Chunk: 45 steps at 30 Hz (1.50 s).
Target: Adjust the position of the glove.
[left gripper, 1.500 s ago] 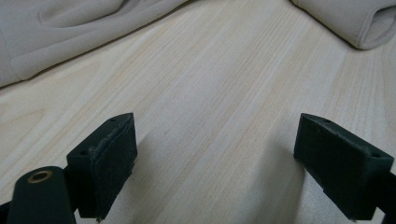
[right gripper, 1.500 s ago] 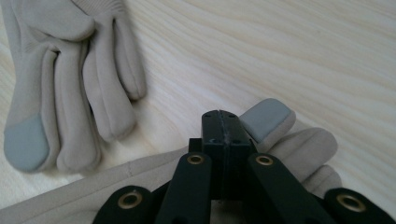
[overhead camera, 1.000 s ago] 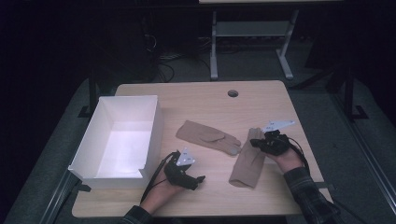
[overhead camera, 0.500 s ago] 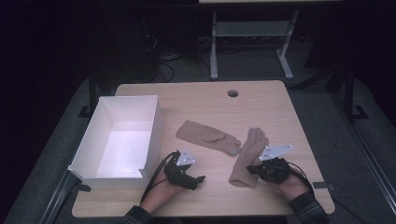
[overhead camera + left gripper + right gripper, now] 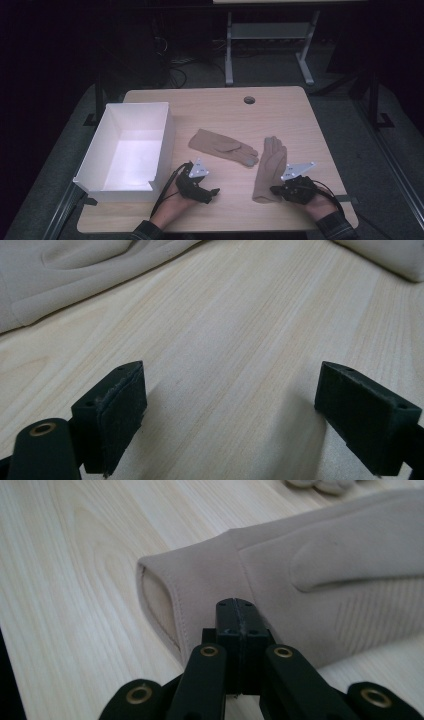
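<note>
Counting what lies on the counter [image 5: 300, 115] gives two tan gloves and one white box [image 5: 125, 147], plus two tools held by two hands. The near glove [image 5: 269, 167] lies lengthwise at the right, fingers pointing away from the person, cuff toward the front edge. The far glove [image 5: 222, 146] lies crosswise at the middle, its fingertips near those of the first but apart from them. The box stands open at the left edge. The right tool [image 5: 274, 190] has its jaws pressed together with nothing between them, their tips just at the cuff of the near glove; the right gripper view shows them above the cuff's opening. The left tool [image 5: 214, 191] rests between box and near glove, jaws wide apart over bare wood.
</note>
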Tool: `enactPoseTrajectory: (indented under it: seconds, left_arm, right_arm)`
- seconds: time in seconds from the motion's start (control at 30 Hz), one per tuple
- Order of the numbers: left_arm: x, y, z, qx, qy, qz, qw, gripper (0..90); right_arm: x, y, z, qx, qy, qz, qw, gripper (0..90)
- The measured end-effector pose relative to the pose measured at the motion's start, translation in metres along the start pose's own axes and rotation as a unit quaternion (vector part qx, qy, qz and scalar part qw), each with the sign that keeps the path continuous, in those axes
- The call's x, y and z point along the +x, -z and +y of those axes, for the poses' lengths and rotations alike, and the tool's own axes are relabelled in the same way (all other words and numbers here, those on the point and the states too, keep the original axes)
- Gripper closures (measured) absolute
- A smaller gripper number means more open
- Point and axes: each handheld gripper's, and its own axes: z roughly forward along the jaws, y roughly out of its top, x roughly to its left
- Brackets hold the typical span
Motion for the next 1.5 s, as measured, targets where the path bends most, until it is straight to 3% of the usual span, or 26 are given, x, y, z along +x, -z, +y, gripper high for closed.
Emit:
enactPoseTrajectory:
  seconds: [0.33, 0.47, 0.57, 0.63, 0.83, 0.97, 1.07, 1.4, 1.5]
  left_arm:
    - [0.0, 0.0, 0.0, 0.0, 0.0, 0.0, 1.0, 12.5]
    - [0.0, 0.0, 0.0, 0.0, 0.0, 0.0, 1.0, 12.5]
    - [0.0, -0.001, 0.0, -0.004, 0.005, 0.0, 1.0, 12.5]
    - [0.0, 0.0, 0.0, -0.002, 0.002, 0.001, 1.0, 12.5]
    - [0.0, 0.0, 0.0, -0.002, 0.0, 0.001, 1.0, 12.5]
    - [0.0, 0.0, 0.001, 0.001, 0.0, 0.001, 1.0, 12.5]
    - [0.0, 0.0, 0.001, 0.0, 0.0, 0.001, 1.0, 12.5]
    - [0.0, 0.0, 0.001, 0.002, -0.001, 0.001, 1.0, 12.5]
    - [0.0, 0.0, 0.0, -0.002, 0.0, 0.001, 1.0, 12.5]
  right_arm:
    - [-0.007, 0.023, -0.027, -0.004, -0.029, -0.011, 0.9995, 89.8]
    - [-0.008, 0.025, -0.022, -0.021, -0.023, -0.018, 0.9993, 89.8]
    - [-0.019, 0.025, -0.008, -0.045, -0.023, -0.037, 0.9981, 89.9]
    - [-0.025, 0.021, -0.001, -0.051, -0.03, -0.037, 0.9976, 89.9]
    - [-0.036, 0.006, 0.009, -0.047, -0.027, -0.046, 0.9975, 89.9]
    - [-0.05, -0.001, 0.017, -0.056, -0.031, -0.069, 0.9955, 89.9]
    - [-0.06, -0.011, 0.019, -0.038, -0.035, -0.068, 0.9963, 89.9]
    - [-0.051, -0.009, 0.014, -0.031, -0.033, -0.054, 0.9975, 90.0]
    - [-0.04, -0.007, 0.012, -0.026, -0.028, -0.051, 0.998, 90.0]
